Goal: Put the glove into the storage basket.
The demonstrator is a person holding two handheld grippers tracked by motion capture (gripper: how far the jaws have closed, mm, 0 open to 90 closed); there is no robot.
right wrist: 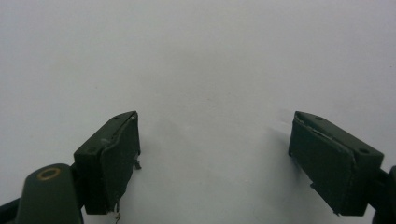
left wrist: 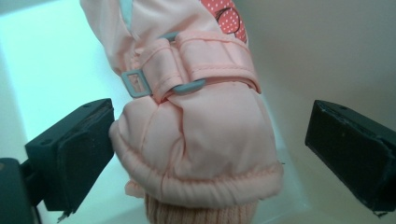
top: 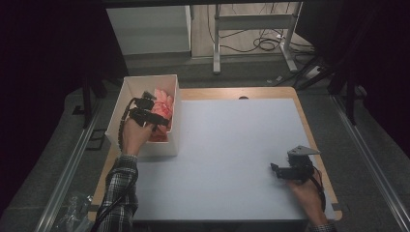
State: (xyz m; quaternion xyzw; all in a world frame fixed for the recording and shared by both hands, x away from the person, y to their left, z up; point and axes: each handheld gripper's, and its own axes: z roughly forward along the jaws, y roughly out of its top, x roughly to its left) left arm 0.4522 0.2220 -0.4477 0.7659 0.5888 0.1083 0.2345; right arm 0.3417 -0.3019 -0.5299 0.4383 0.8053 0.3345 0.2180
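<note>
Left gripper (left wrist: 205, 154): jaws apart, straddling pink mitten (left wrist: 196, 126) inside white box (top: 171, 147)
Right gripper (right wrist: 212, 163): jaws apart, idle over table (top: 232, 145)
Progress: mitten not yet gripped

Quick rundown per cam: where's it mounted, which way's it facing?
High view: above the person's side, looking forward and down on the table; both forearms and tongs show.
Left gripper view: rides the left tongs, facing into the white box at a pink mitten between its open jaws.
Right gripper view: rides the right tongs, open, facing bare tabletop.
Shared: high and left gripper views both see the mitten.
</note>
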